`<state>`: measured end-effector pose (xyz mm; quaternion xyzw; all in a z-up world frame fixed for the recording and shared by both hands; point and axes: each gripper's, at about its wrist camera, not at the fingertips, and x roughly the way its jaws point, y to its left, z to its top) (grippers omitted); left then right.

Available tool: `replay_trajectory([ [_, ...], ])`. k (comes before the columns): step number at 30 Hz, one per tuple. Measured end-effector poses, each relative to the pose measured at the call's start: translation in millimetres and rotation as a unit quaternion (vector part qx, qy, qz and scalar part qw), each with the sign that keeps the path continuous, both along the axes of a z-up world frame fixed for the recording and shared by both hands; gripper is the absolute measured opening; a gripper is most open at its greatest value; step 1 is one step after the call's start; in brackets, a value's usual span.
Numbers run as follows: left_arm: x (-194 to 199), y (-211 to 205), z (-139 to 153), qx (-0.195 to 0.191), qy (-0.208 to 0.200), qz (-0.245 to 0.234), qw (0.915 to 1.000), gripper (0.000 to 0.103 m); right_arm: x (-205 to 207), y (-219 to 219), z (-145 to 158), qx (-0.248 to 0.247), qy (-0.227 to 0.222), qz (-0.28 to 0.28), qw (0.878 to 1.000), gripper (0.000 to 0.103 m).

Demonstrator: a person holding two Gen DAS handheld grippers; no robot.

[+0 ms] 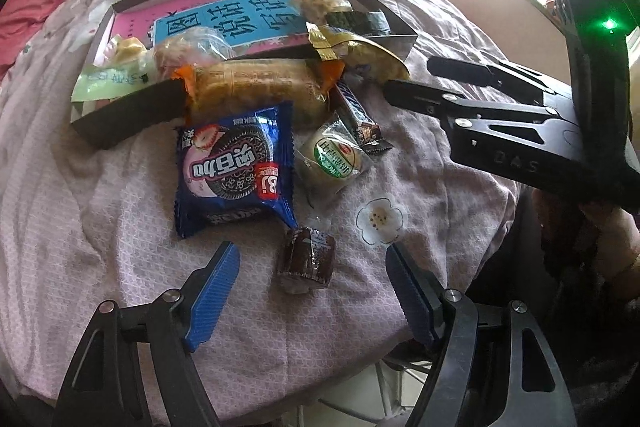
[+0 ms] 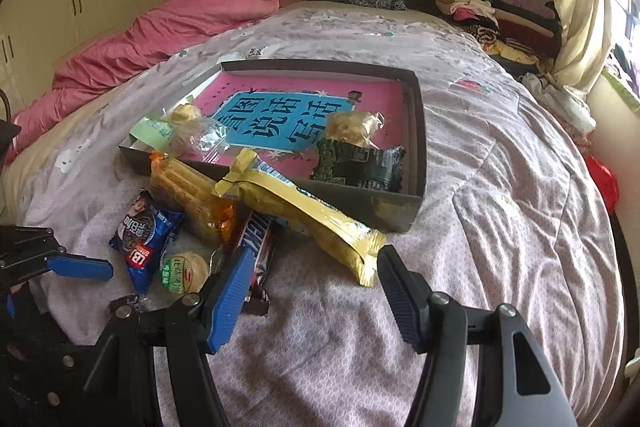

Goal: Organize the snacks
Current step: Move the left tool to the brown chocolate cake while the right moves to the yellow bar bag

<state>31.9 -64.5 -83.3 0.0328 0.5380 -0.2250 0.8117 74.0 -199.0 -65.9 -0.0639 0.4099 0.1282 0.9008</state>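
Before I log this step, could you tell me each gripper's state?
Left gripper: open, holding nothing.
Right gripper: open, holding nothing.

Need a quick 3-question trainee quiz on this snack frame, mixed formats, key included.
1. True or false: the small brown-wrapped cake lies on the bedspread, not in the grey box.
2. Multiple choice: what sits directly ahead of the right tongs? A) the blue cookie packet B) the end of the long gold packet C) the dark green packet
3. Fill in: both the left tongs and the right tongs are ____ and hold nothing.

Key: 1 true; 2 B; 3 open
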Motion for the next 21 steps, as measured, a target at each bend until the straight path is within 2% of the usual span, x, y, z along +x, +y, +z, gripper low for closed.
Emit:
replay_trajectory([
  [13, 4, 2, -7, -0.007, 0.013, 0.003, 0.9999, 0.076, 24, 21, -20, -0.079, -0.018, 0.009, 0.997, 0.063],
  [21, 5, 2, -9, -0.008, 0.013, 0.003, 0.9999, 0.075, 31, 31, -30, -0.112, -0.029, 0.005, 0.993, 0.053],
])
